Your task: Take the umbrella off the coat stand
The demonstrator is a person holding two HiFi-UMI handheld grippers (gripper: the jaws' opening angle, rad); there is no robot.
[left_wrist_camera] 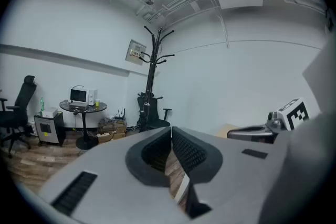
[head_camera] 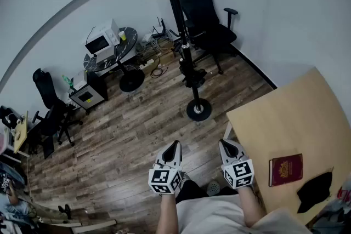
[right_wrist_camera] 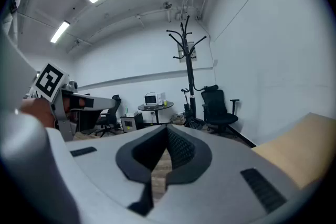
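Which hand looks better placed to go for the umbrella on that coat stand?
Left, but only narrowly. The left tongs and right tongs are both shut and far from the umbrella, and the table corner crowds the right side.

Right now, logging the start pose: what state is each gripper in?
Left gripper: closed, holding nothing.
Right gripper: closed, holding nothing.

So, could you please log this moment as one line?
left gripper: shut, empty | right gripper: shut, empty | coat stand: ahead, untouched
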